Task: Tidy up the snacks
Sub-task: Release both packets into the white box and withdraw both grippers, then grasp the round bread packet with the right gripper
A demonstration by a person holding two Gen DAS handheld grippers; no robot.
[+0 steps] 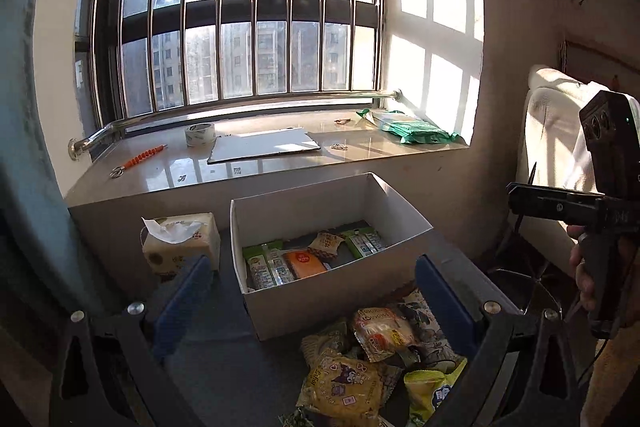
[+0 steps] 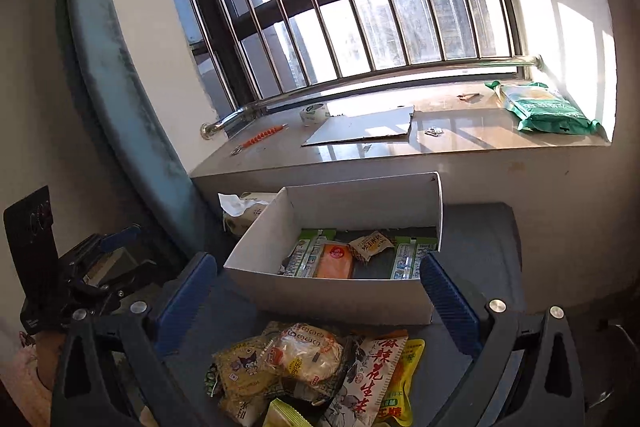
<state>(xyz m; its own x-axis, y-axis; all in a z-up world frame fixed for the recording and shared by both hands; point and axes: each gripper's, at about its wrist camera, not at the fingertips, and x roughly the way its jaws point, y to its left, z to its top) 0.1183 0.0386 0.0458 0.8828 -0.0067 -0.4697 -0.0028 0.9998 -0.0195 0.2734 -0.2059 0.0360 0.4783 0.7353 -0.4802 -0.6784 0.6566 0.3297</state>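
Tilting downward, both tools (image 1: 316, 291) (image 2: 320, 291) spread wide, empty, above the snack pile (image 2: 316, 375).

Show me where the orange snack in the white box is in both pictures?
Left wrist: orange snack lies in the white box, left of centre.
Right wrist: orange snack in the white box, near middle.
Shared landmark: tape roll on the windowsill.
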